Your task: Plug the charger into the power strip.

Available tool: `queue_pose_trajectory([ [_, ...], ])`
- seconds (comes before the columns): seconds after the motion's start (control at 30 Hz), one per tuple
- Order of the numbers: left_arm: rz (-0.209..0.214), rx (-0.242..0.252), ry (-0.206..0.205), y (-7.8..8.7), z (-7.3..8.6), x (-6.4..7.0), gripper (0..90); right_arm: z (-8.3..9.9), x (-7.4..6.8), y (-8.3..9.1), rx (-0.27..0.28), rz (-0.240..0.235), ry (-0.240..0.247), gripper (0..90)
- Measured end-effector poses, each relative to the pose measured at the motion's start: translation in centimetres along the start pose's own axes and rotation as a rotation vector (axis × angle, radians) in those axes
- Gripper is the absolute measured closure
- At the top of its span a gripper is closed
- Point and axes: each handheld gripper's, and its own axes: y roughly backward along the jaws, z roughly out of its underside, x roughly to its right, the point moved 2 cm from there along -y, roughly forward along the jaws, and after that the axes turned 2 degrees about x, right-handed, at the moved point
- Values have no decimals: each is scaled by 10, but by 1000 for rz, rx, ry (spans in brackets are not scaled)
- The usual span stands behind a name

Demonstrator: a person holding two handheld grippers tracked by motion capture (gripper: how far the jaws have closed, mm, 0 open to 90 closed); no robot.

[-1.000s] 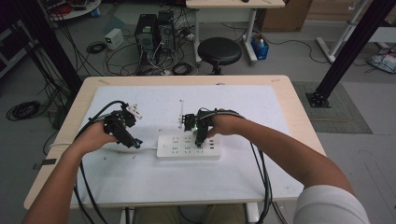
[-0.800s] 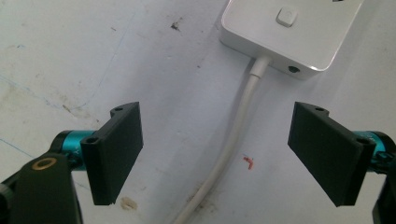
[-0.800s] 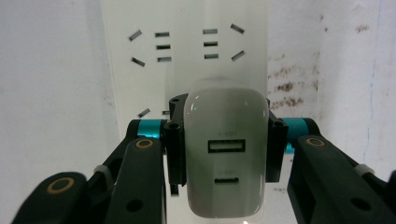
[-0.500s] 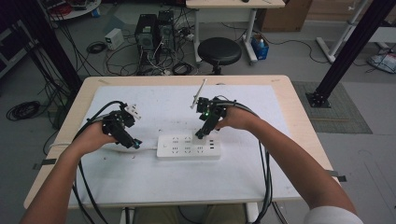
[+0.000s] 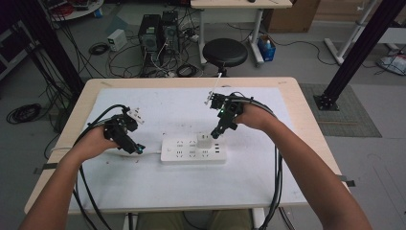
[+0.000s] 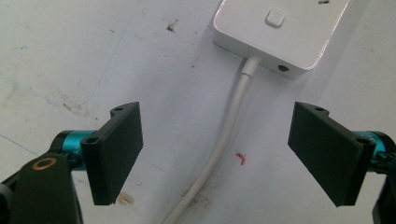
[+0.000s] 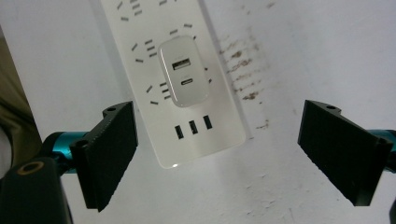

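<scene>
A white power strip [image 5: 193,149] lies near the middle of the counter [image 5: 297,191], with a white charger block [image 5: 204,142] plugged into it. The right gripper view shows what the high view is too far off to resolve — two ports on the charger's face and three USB slots on the strip at its 6 o'clock. The left gripper view shows the strip's button and its white cord [image 6: 224,140] running between the jaws. The right tool [image 5: 219,133] hangs above the charger, jaws wide apart; the left tool [image 5: 137,149], at the strip's 9 o'clock, is also spread.
</scene>
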Motion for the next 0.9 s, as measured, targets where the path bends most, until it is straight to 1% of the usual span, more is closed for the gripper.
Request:
queue_pose_trajectory([
  [0.03,0,0,0,0,0,0,180,0,0,0,0,0,0,115],
  [0.07,0,0,0,0,0,0,180,1,0,3,10,16,-9,115],
  [0.1,3,1,-4,0,0,1,180,1,0,3,10,16,-9,96],
  [0.13,4,2,-6,0,-1,2,180,6,2,12,26,83,-39,92],
  [0.17,6,4,-9,0,-1,2,180,8,2,15,34,98,-45,92],
  [0.2,3,6,-4,0,-1,3,180,10,1,17,45,113,-36,92],
  [0.23,5,5,-11,0,-1,3,180,12,0,19,47,126,-39,92],
  [0.33,4,7,-14,1,-1,3,180,19,-3,27,49,182,-30,91],
  [0.37,2,12,-9,1,-1,4,180,21,-4,30,44,199,-34,90],
  [0.4,3,3,-21,3,-1,4,180,24,-6,33,44,210,-43,89],
  [0.43,2,8,-20,3,-1,5,180,28,-7,37,42,224,-54,88],
  [0.47,0,17,-15,4,-1,7,180,32,-8,40,48,238,-51,85],
  [0.5,-3,15,-18,5,-1,7,180,36,-9,44,46,253,-59,24],
  [0.53,-2,15,-25,6,-1,7,180,42,-11,47,39,254,-74,9],
  [0.57,-5,22,-21,7,-1,8,180,47,-12,51,39,255,-73,9],
  [0.63,-10,30,-19,9,-1,10,180,59,-15,59,29,279,-102,9],
  [0.67,-10,30,-19,9,-1,10,180,59,-15,59,29,279,-102,9],
  [0.7,-13,29,-23,10,-1,11,180,66,-16,62,27,288,-111,9],
  [0.73,-15,25,-31,11,-1,11,180,76,-18,66,32,300,-121,9],
  [0.77,-17,24,-27,12,-1,12,180,81,-20,68,30,305,-143,8],
  [0.8,-18,28,-26,12,-1,13,180,86,-20,70,33,309,-148,8],
  [0.87,-20,22,-38,14,-2,13,180,94,-21,72,44,320,-158,8],
  [0.9,-19,23,-35,15,-2,14,180,98,-22,73,48,320,-176,9],
])
